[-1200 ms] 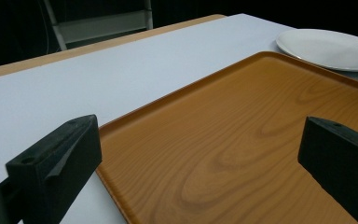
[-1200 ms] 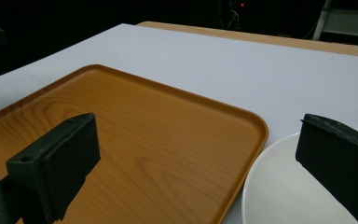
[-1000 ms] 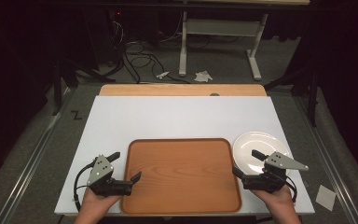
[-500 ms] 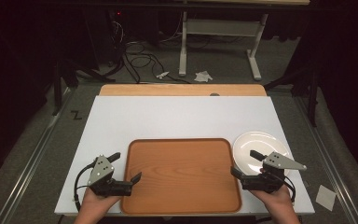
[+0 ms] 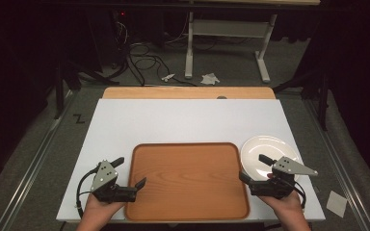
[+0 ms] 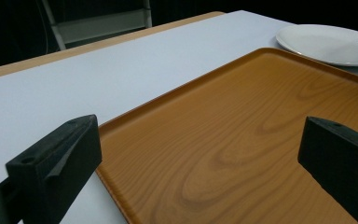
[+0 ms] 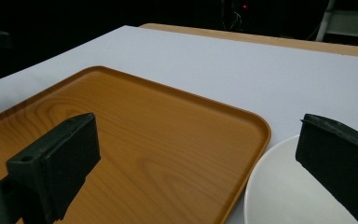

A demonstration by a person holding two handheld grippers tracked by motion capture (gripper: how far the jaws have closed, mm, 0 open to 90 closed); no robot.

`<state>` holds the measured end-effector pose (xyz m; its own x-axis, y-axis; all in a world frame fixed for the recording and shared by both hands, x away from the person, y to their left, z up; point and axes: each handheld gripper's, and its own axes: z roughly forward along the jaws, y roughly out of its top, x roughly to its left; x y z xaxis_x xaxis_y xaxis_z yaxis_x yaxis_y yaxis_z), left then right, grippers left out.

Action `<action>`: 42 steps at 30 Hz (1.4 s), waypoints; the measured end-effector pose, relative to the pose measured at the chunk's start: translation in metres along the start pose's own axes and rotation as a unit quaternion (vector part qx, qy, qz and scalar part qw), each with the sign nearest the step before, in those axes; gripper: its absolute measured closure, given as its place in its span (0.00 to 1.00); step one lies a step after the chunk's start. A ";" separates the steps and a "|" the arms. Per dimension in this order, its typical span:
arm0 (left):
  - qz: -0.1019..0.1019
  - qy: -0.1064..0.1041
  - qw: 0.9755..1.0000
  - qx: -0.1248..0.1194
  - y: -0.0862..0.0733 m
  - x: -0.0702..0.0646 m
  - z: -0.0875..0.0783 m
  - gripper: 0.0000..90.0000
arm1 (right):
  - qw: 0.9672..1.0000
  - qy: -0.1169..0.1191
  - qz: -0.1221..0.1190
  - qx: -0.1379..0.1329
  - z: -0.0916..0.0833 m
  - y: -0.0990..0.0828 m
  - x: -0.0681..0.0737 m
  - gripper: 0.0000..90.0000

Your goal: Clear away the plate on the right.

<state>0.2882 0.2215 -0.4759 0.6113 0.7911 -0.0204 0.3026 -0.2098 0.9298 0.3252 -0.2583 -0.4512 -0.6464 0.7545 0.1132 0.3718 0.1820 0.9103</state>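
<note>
We see the wooden tray (image 5: pixel 190 180) bare inside, white plate (image 5: pixel 269 155) just right of it, bare too. Left gripper (image 5: pixel 129 172) at the tray's left edge, right gripper (image 5: pixel 254 167) straddling tray and plate; jaws apart, holding nothing.

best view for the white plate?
High view: the whole plate shows, right of the tray, the right gripper over its near edge. Left gripper view shows it far off; right gripper view, one cropped edge.
</note>
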 end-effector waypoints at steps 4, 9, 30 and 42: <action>0.002 0.000 1.000 0.001 0.000 0.000 0.000 0.00 | 1.000 -0.004 0.002 -0.003 -0.001 0.000 -0.003 0.01; 0.001 0.000 1.000 -0.001 0.000 0.001 -0.001 0.00 | 1.000 -0.011 0.005 -0.004 -0.004 0.000 -0.006 0.01; -0.004 0.003 1.000 -0.006 0.000 0.005 -0.004 0.00 | 0.998 -0.058 0.033 -0.012 -0.018 -0.003 -0.033 0.01; -0.003 0.002 1.000 -0.007 0.001 0.005 -0.004 0.00 | 0.994 -0.093 0.060 -0.016 -0.028 -0.003 -0.042 0.01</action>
<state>0.2883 0.2280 -0.4736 0.6060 0.7951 -0.0249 0.2957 -0.1961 0.9349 0.3328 -0.3085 -0.4474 -0.4639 0.8734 0.1481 0.4150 0.0665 0.9074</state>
